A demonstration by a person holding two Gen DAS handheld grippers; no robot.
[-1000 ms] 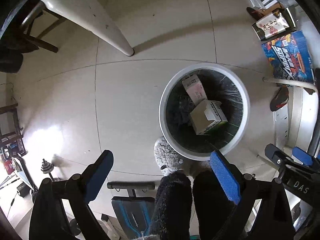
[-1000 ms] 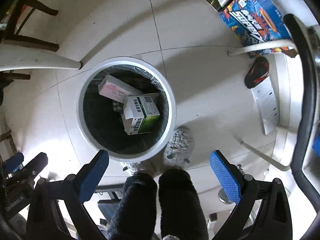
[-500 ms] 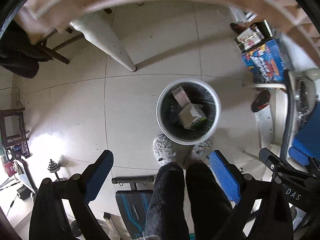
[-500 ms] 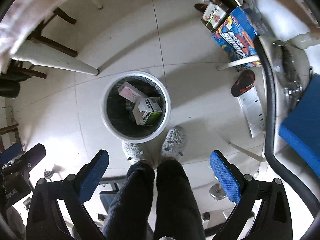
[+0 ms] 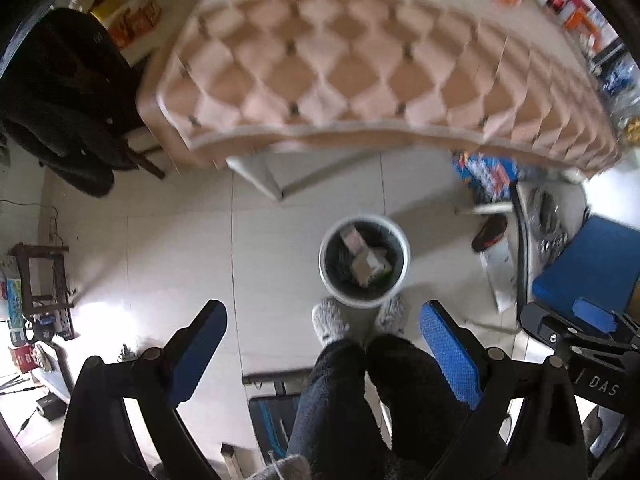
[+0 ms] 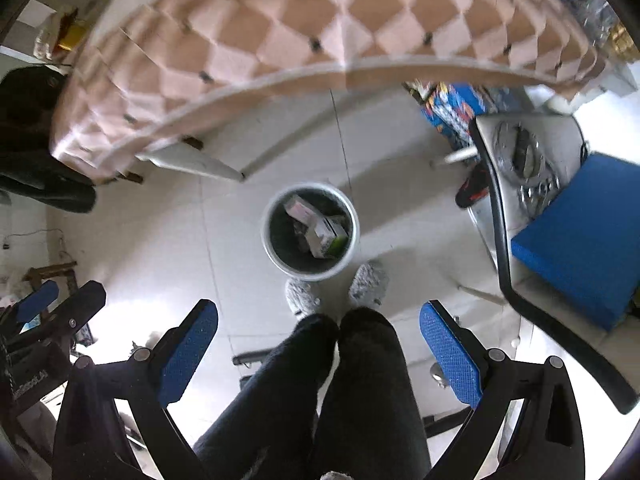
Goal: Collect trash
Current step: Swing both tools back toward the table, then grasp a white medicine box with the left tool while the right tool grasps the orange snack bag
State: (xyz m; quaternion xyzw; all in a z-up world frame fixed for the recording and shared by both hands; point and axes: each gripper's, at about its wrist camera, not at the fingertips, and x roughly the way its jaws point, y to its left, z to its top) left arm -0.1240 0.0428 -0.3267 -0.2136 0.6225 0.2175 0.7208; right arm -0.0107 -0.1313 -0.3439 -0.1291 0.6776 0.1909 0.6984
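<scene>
Left tongs (image 5: 322, 338) and right tongs (image 6: 318, 334) both stand wide apart, nothing between the blue pads. The trash bin (image 5: 405, 248) (image 6: 267, 222) sits on the tiled floor (image 5: 180, 248), just beyond the person's grey slippers (image 5: 329, 322); it holds a pink box (image 5: 354, 239) and a white-and-green box (image 6: 328, 236). Left view alone shows the right tool's body at far right, marked "DAS" (image 5: 604, 385); right view alone shows the left tool at far left, its label too blurred to read. The counter (image 5: 360, 76), under a checked cloth, fills the far field. Nearby: a blue cushion (image 6: 576, 236), a dark sandal (image 5: 489, 233), dark clothing (image 5: 68, 104) on a chair. The person's dark trousers (image 6: 340, 392) block the near floor.
</scene>
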